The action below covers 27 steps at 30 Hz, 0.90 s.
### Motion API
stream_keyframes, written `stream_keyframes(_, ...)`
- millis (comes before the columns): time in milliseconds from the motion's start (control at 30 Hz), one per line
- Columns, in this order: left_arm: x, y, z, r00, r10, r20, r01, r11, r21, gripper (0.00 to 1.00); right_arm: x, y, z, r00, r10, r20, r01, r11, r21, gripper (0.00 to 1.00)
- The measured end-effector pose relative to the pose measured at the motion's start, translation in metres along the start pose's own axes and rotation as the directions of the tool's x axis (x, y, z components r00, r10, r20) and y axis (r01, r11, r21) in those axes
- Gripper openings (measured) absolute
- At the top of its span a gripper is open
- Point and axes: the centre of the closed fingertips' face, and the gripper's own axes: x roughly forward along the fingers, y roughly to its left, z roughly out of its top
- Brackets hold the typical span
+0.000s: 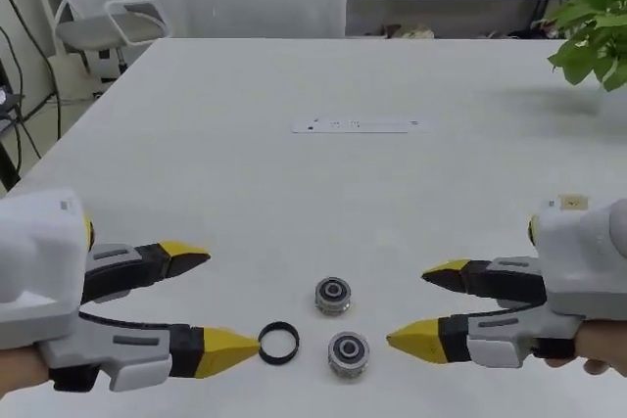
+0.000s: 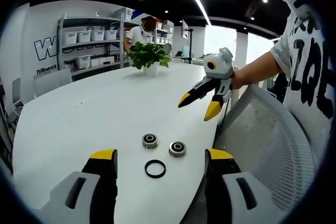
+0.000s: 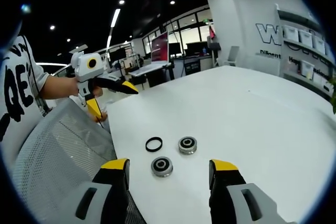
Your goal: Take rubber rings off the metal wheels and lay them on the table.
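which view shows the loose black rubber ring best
The head view: it looks down on the rubber ring, so its open circle reads clearly. The left gripper view shows the ring flatter; the right gripper view shows it smaller and farther off.

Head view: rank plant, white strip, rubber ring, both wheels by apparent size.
1. plant, cropped by the frame edge
2. white strip
3. rubber ring, near wheel and far wheel: look alike, unranked
Plant and strip sit farther off, so true size is unsure.

A black rubber ring [image 1: 278, 343] lies flat on the table [image 1: 294, 193] just beside two metal wheels [image 1: 333, 296].
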Motion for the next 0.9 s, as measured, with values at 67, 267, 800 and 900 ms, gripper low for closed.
stream_keyframes(67,0.001,0.000,0.001,1.0000,0.001,-0.001,-0.001,1.000,0.003,0.66,-0.003,0.001,-0.001,1.0000,-0.006,-0.001,0.006,1.000,-0.005,0.61)
stream_keyframes(267,0.002,-0.001,0.002,1.0000,0.002,-0.003,-0.002,1.000,0.004,0.67,-0.013,-0.001,-0.006,0.9997,-0.025,0.004,0.025,1.000,0.010,0.66)
stream_keyframes(800,0.005,-0.007,-0.001,0.9999,-0.002,-0.012,0.002,1.000,-0.012,0.68,-0.022,-0.005,-0.011,0.9984,-0.056,0.008,0.055,0.998,0.015,0.69)
stream_keyframes(900,0.005,-0.007,-0.002,0.9999,-0.001,-0.017,0.001,1.000,-0.008,0.69,-0.022,-0.006,-0.012,0.9984,-0.056,0.008,0.056,0.998,0.013,0.69)
